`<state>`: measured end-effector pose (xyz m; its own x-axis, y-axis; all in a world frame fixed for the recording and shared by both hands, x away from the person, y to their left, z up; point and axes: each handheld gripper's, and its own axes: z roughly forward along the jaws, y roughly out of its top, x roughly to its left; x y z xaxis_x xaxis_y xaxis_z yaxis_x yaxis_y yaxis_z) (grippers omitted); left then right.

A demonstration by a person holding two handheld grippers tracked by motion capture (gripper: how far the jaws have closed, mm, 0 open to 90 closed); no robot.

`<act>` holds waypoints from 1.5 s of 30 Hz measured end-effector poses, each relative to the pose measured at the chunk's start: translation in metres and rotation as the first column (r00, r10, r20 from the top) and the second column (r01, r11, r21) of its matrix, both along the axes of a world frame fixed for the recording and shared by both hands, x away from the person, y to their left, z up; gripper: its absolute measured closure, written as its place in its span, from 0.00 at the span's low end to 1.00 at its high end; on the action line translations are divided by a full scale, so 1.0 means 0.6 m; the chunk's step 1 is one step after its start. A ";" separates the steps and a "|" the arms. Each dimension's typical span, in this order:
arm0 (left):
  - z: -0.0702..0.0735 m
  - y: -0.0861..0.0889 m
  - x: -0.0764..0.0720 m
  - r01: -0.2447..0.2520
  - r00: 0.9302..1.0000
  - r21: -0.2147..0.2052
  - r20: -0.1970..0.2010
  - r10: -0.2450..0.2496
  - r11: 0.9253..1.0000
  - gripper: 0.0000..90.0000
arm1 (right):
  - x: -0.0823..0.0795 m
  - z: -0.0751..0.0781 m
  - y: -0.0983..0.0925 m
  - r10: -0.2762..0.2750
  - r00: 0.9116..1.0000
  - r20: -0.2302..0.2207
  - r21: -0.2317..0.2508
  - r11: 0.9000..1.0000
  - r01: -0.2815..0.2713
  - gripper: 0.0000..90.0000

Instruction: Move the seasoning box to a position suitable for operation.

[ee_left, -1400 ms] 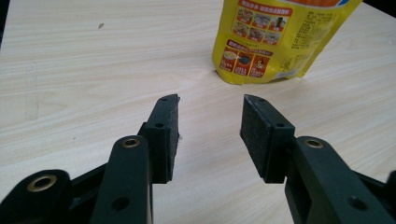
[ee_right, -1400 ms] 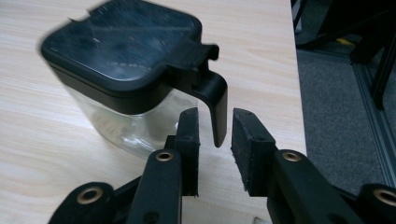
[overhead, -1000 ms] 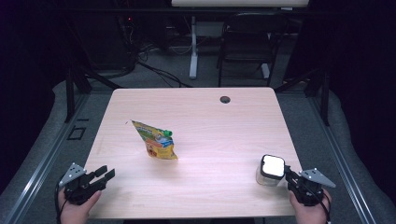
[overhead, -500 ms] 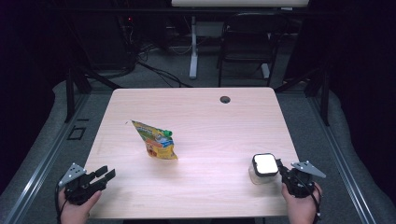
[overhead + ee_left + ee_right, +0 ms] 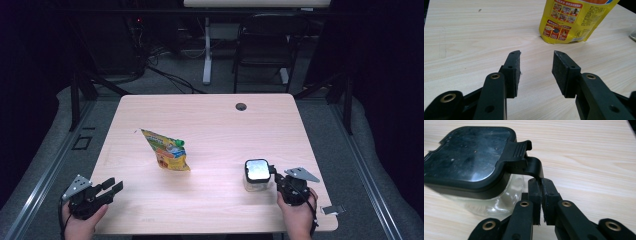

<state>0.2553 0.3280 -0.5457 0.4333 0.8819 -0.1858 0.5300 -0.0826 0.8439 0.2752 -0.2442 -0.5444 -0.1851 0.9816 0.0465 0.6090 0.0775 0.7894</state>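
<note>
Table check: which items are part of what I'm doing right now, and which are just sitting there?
In play: jar, its lid clasp pinched by the right gripper.
Lying about: yellow pouch, untouched; left gripper open over bare table.

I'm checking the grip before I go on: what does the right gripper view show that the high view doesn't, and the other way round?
Only the right gripper view shows the jaws pinched shut on the black clip of the jar's lid, and the clear glass below it. Only the high view shows the yellow pouch lying apart from the jar, the left gripper open near the table's corner, and a chair beyond. Both show the jar, the right gripper and the wooden table.
</note>
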 end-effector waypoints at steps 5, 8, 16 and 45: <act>-0.001 0.001 0.000 -0.002 1.000 0.001 -0.002 0.002 1.000 0.65 | -0.004 -0.003 0.031 0.051 0.999 0.005 -0.002 0.999 -0.051 0.97; -0.001 0.002 0.000 -0.004 1.000 -0.002 -0.003 0.004 1.000 0.65 | -0.010 -0.006 0.055 0.096 0.995 0.005 -0.001 0.995 -0.096 0.97; -0.001 0.001 0.001 -0.003 1.000 0.000 0.000 0.003 1.000 0.65 | -0.032 -0.002 0.088 0.161 0.987 -0.012 -0.032 0.986 -0.161 0.96; -0.003 -0.003 0.001 0.005 1.000 0.015 -0.013 -0.005 1.000 0.66 | 0.044 0.033 0.049 0.229 0.973 0.017 0.108 0.967 -0.229 0.87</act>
